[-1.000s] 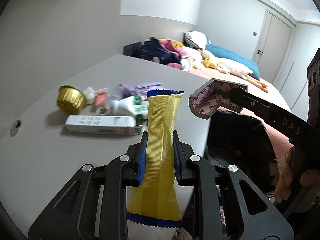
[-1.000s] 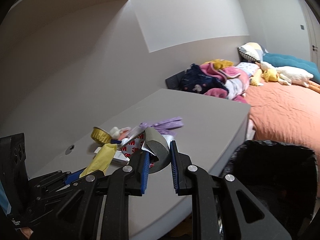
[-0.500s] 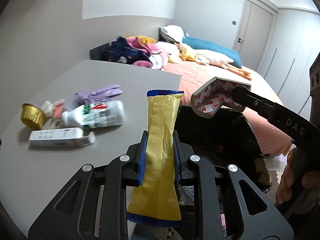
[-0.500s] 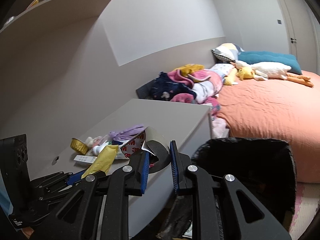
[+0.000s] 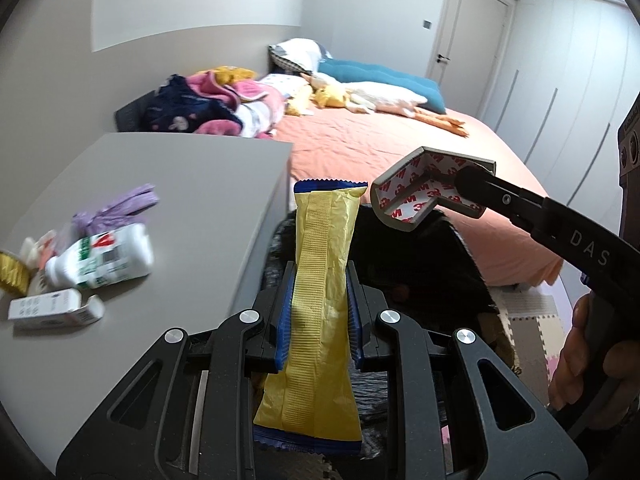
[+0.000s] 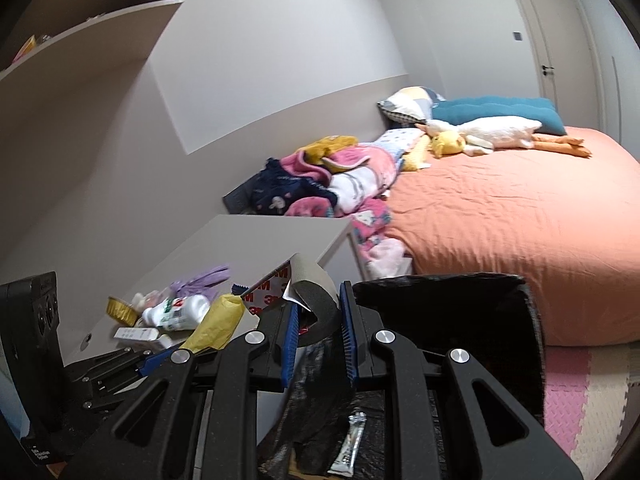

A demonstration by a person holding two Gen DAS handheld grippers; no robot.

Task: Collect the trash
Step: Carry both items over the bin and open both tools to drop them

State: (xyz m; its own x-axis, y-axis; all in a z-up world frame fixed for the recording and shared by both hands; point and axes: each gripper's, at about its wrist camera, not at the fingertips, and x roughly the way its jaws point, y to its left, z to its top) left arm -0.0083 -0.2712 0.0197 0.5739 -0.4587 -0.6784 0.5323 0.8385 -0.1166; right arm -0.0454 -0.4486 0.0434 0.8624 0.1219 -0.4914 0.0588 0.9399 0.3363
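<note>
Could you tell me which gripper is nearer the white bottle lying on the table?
Left. The left gripper is beside the table edge near the white bottle; the right gripper is farther, over the bin.

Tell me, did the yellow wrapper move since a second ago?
Yes. The yellow wrapper, shut in the left hand-held gripper, went sideways off the grey table. Earlier it was above the tabletop; now it hangs over the black trash bin.

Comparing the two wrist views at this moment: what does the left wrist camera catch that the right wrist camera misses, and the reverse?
Left wrist only: the person's hand on the right hand-held gripper's handle, and the yellow wrapper's full length in the left hand-held gripper.

Right wrist only: the wall shelf and a silver packet inside the black trash bin.

Both: wrapper, grey corner guard, bin, table with white bottle, bed.
</note>
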